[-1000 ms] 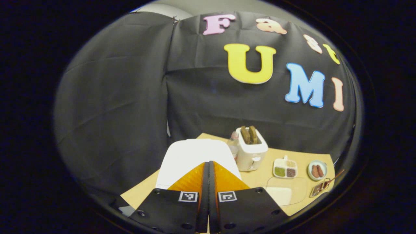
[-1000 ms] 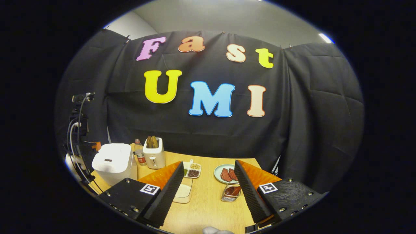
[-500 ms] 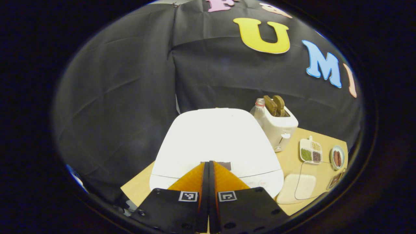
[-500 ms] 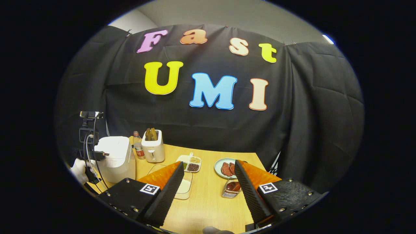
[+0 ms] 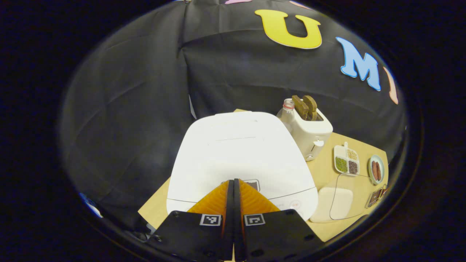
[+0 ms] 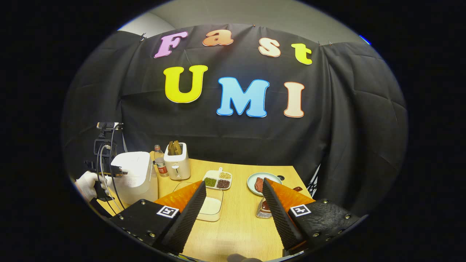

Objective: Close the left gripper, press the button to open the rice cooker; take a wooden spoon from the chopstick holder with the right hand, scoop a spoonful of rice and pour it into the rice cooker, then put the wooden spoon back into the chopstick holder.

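Now left gripper [image 5: 233,181] with fingers pressed together, tips over the front edge of the white rice cooker [image 5: 236,153], lid down, at the bench [image 6: 240,222] left end. Right gripper [image 6: 233,194] fingers spread wide, holding nothing, above the rice container [image 6: 210,208].

Black cloth [image 6: 346,120], creased and hung in panels, walls the booth on the back and both sides. Above it shows a pale grey wall [image 6: 251,14] with one bright light [image 6: 364,38] at its right. A light wooden table [image 6: 240,218] stands against the cloth.
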Tool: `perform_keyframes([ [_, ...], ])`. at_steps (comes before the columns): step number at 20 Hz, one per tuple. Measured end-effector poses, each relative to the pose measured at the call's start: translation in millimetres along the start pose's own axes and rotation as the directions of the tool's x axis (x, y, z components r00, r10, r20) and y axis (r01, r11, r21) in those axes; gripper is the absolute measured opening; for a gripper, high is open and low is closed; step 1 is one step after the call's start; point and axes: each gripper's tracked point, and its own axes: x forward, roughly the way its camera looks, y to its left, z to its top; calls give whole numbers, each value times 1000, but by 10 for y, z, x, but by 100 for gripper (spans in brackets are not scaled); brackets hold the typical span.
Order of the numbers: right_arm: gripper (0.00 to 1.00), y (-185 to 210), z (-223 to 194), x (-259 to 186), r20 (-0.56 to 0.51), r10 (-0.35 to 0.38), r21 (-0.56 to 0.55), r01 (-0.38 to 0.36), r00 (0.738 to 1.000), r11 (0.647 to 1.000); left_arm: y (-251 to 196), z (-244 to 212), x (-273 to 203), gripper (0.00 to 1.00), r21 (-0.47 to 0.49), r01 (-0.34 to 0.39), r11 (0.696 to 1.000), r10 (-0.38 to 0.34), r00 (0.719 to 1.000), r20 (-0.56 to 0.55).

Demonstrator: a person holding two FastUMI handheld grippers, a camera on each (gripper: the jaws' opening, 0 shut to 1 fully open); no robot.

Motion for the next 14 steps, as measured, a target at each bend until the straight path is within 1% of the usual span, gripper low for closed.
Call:
perform_keyframes([
  [4, 95, 1, -14, -13, 1, 1, 10, -1, 1000, 1000, 5, -20, 9, 8, 6, 29, 1000, -29, 999, -35],
  [5, 95, 14, -24, -10, -2, 5, 15, -5, 1000, 1000, 0, -6, 7, 9, 10, 38, 999, -38, 999, -32],
  [6, 95, 14, -29, -13, -1, 4, 19, -4, 1000, 1000, 4, 12, 7, 8, 8, 38, 999, -38, 999, -16],
  [7, 95, 17, -29, -8, 0, 5, 19, -5, 1000, 1000, 7, 48, -8, 9, 14, 31, 999, -32, 999, 14],
  [8, 95, 10, -33, -9, 1, 1, 17, -1, 1000, 1000, 33, 94, -65, 9, 28, 4, 1000, -5, 998, 60],
  [9, 95, -4, -23, -2, 5, -2, 15, 2, 1000, 1000, 44, 264, -151, 9, 37, -24, 999, 18, 988, 150],
  [10, 95, -8, -29, -9, 10, -5, 15, 5, 1000, 1000, 29, 490, -296, 9, 53, -52, 997, 37, 965, 259],
  [11, 95, -17, -6, -11, 14, -6, 16, 6, 1000, 1000, 13, 748, -507, 9, 67, -85, 994, 53, 922, 384],
  [12, 95, -30, 17, -15, 28, -10, 17, 10, 1000, 1000, -36, 970, -731, 9, 74, -85, 994, 38, 872, 488],
  [13, 96, -45, 54, -20, 40, -12, 18, 11, 999, 1000, -148, 1086, -957, 10, 69, -52, 996, 6, 841, 541],
  [14, 96, -43, 74, -24, 60, -6, 20, 5, 998, 1000, -215, 1160, -1183, 9, 65, -32, 997, -11, 815, 579],
])
